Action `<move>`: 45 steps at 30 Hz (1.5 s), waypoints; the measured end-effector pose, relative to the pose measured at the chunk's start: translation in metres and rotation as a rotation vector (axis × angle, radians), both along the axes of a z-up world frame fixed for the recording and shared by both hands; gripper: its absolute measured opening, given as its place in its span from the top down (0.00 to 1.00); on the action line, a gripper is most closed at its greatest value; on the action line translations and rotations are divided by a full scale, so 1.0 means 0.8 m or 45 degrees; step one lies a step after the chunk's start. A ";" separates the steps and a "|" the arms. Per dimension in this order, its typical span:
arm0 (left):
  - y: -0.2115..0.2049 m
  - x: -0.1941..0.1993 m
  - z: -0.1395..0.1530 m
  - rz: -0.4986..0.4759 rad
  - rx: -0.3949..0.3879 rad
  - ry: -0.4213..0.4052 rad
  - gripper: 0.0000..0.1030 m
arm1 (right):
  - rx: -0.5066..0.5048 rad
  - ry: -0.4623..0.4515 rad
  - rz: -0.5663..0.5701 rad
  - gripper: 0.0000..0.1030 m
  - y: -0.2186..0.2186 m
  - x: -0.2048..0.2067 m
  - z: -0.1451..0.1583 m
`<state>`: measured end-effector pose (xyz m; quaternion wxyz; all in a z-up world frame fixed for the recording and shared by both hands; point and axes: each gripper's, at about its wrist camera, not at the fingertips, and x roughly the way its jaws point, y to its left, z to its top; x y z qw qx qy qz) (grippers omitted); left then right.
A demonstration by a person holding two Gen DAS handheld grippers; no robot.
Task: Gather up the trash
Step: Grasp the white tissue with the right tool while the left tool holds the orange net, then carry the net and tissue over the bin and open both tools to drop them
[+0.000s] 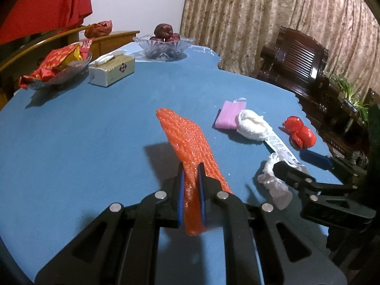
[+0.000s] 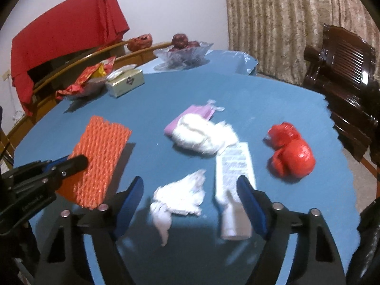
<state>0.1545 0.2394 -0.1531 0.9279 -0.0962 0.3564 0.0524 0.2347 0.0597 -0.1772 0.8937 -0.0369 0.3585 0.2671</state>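
— What did we log for the surface?

— A round table (image 2: 147, 99) under a blue cover, scalloped at the edge. At the far side we noted a glass fruit bowl (image 2: 182, 53), a tissue box (image 2: 125, 83) and a dish of red wrappers (image 2: 83, 83).

— And nearer?

— We listed a pink pack (image 2: 197, 111) touching a white wad (image 2: 201, 135), a crumpled red bag (image 2: 291, 152), a white tube (image 2: 234, 185) and a small crumpled tissue (image 2: 180, 197).
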 end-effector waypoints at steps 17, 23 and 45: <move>-0.003 -0.011 0.009 -0.012 -0.020 -0.016 0.91 | -0.051 0.059 0.090 0.70 0.011 -0.013 -0.009; -0.021 -0.017 0.028 -0.043 -0.011 -0.047 0.91 | -0.015 -0.012 0.073 0.70 -0.011 -0.029 0.029; -0.204 -0.035 0.093 -0.440 -0.067 -0.163 0.91 | 0.075 -0.155 -0.337 0.70 -0.229 -0.107 0.119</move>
